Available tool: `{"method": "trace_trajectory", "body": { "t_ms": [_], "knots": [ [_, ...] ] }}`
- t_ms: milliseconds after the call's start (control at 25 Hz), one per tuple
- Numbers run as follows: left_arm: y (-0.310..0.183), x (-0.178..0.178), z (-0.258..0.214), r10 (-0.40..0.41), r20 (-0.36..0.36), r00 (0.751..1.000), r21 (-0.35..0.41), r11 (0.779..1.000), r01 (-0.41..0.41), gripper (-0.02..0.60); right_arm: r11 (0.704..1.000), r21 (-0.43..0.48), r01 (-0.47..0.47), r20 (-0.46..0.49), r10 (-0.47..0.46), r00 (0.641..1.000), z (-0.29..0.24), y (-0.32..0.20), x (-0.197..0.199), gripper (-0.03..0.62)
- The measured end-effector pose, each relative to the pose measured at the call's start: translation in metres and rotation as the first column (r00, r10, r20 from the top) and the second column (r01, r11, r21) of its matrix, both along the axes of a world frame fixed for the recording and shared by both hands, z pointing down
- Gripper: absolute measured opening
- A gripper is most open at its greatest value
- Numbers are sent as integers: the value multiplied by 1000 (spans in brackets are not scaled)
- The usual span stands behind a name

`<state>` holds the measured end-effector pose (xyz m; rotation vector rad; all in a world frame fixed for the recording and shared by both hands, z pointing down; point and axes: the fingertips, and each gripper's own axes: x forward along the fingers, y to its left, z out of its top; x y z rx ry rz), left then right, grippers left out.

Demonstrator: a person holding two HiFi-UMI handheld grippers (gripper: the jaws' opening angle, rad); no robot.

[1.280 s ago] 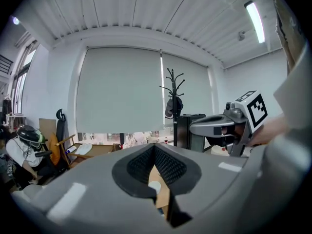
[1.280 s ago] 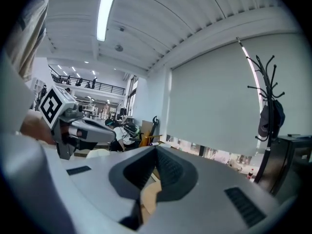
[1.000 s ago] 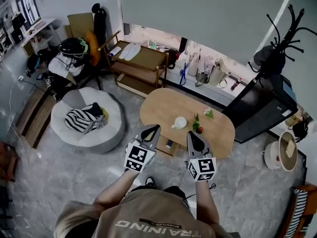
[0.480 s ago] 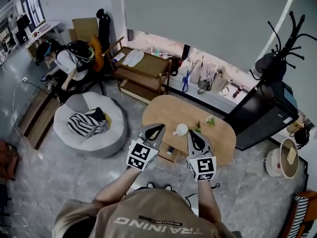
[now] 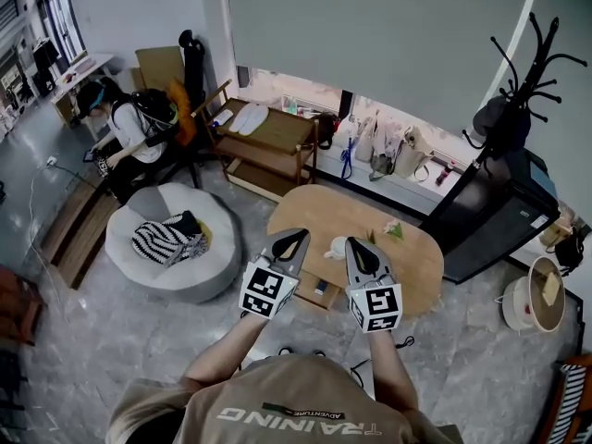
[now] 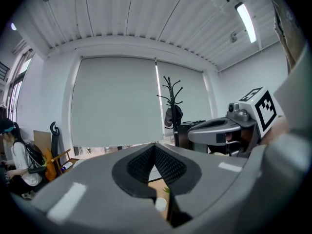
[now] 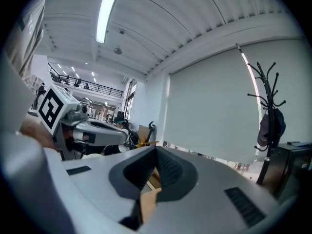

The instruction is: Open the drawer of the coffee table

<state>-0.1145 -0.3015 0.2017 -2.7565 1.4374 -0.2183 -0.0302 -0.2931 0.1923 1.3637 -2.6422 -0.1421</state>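
The oval wooden coffee table [image 5: 407, 265] stands on the grey floor in the head view. A wooden ledge [image 5: 317, 291] juts out under its near edge with a small dark item on it; I cannot tell if it is the drawer. My left gripper [image 5: 294, 234] and right gripper [image 5: 356, 242] are held side by side in the air in front of the table, touching nothing. The left gripper [image 6: 154, 145] has its ribbed pads pressed together with nothing between them. The right gripper [image 7: 156, 149] also has its pads meeting at the tip. A white cup [image 5: 337, 246] sits on the tabletop.
A small plant [image 5: 374, 237] stands on the table. Left of it lies a grey beanbag [image 5: 166, 248]; behind, a wooden cart [image 5: 268, 132] and bags [image 5: 388, 155] along the wall. A black cabinet [image 5: 490, 220] and coat rack [image 5: 523, 72] stand right. A person [image 5: 120, 128] sits back left.
Both grippers have lifted a little, still shut and side by side. The head view has shifted, bringing the seated person at the back left into sight.
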Motion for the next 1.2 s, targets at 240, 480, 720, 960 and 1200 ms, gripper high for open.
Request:
{"method": "trace_trajectory", "body": {
  "t_ms": [240,480,720,960,1200],
  "knots": [
    [6,5,-4,-25,19,1000,14,1000,25,6,1000,-5,9,29,-9,1000,-5,2,5,5],
    [10,9,-10,-41,0,999,39,998,41,6,999,-2,32,46,-32,998,-6,7,5,5],
    [16,9,1,-35,-2,999,-7,999,35,6,999,-22,37,48,-35,998,2,16,7,5],
    [19,1,-2,-55,22,998,12,998,55,6,1000,-4,14,52,-14,999,-2,20,7,5],
    [25,-1,-2,-64,-1,998,12,998,64,6,1000,3,28,42,-29,999,-6,28,4,5]
  ]
}}
